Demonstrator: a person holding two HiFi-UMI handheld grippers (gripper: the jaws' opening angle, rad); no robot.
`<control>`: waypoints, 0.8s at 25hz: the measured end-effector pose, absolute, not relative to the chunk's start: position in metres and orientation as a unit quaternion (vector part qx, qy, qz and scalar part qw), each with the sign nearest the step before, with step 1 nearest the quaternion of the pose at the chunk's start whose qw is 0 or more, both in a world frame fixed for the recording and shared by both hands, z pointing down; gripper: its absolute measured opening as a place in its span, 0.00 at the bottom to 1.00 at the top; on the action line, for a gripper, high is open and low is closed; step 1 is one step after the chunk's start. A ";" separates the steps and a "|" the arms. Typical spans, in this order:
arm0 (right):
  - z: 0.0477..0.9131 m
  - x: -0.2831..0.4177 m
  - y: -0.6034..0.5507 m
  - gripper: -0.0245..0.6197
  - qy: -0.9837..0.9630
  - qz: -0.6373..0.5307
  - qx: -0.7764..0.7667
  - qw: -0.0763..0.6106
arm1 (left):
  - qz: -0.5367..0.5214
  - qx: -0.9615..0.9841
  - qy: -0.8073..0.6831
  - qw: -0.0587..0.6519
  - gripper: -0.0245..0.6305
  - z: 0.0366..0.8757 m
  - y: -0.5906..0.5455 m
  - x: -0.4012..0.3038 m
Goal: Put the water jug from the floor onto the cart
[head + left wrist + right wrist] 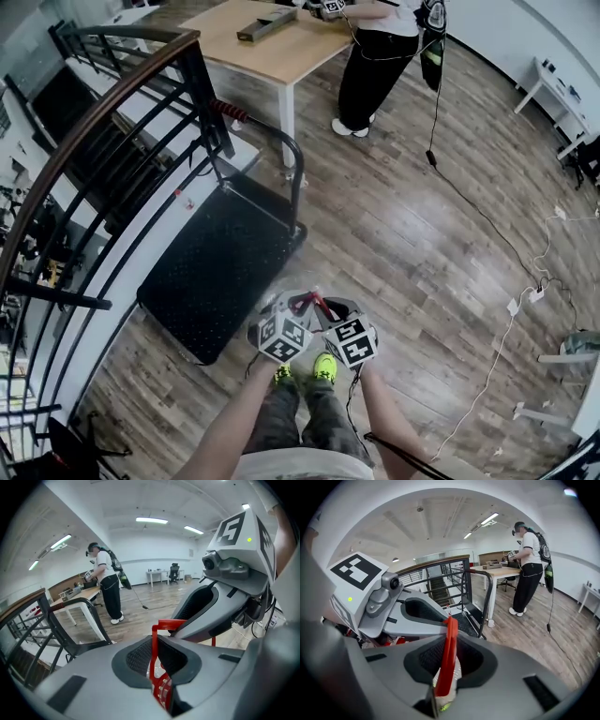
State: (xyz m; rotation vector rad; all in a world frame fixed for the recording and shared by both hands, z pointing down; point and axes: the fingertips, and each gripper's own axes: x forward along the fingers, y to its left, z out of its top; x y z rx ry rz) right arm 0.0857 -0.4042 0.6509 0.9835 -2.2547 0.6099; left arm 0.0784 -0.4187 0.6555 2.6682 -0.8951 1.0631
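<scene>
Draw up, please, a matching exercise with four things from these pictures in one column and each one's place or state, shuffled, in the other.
Things:
1. red plastic handle of the water jug
2. black flat cart with a curved push bar
3. light wooden table with white legs
4. neon yellow-green shoes

Places or states:
a. parked beside the black stair railing
b. standing on the wood floor
c. clamped by the left gripper and the right gripper
d. has a person in black trousers standing at it

Pairs: 1-c, 2-a, 3-d, 4-b.
</scene>
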 end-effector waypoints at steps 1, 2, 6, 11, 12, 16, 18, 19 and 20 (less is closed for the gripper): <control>0.642 0.082 -0.401 0.13 -0.849 0.227 0.371 0.299 | 0.352 0.885 -0.299 0.067 0.09 0.647 -0.415 0.075; 0.633 0.079 -0.397 0.13 -0.850 0.224 0.371 0.300 | 0.351 0.884 -0.300 0.068 0.09 0.639 -0.411 0.072; 0.603 0.072 -0.379 0.13 -0.851 0.208 0.372 0.307 | 0.342 0.887 -0.304 0.066 0.09 0.609 -0.394 0.064; 0.580 0.065 -0.368 0.13 -0.852 0.201 0.378 0.301 | 0.334 0.889 -0.308 0.058 0.09 0.585 -0.383 0.058; 0.575 0.066 -0.368 0.13 -0.853 0.199 0.378 0.299 | 0.332 0.889 -0.309 0.057 0.09 0.581 -0.383 0.059; 0.559 0.067 -0.366 0.13 -0.855 0.191 0.377 0.300 | 0.327 0.890 -0.312 0.057 0.09 0.563 -0.381 0.060; 0.554 0.065 -0.360 0.13 -0.856 0.192 0.375 0.300 | 0.327 0.890 -0.311 0.058 0.09 0.559 -0.375 0.058; 0.551 0.065 -0.359 0.13 -0.857 0.192 0.374 0.299 | 0.327 0.890 -0.311 0.059 0.09 0.556 -0.374 0.058; 0.549 0.065 -0.359 0.13 -0.857 0.191 0.373 0.299 | 0.327 0.890 -0.312 0.059 0.09 0.554 -0.374 0.058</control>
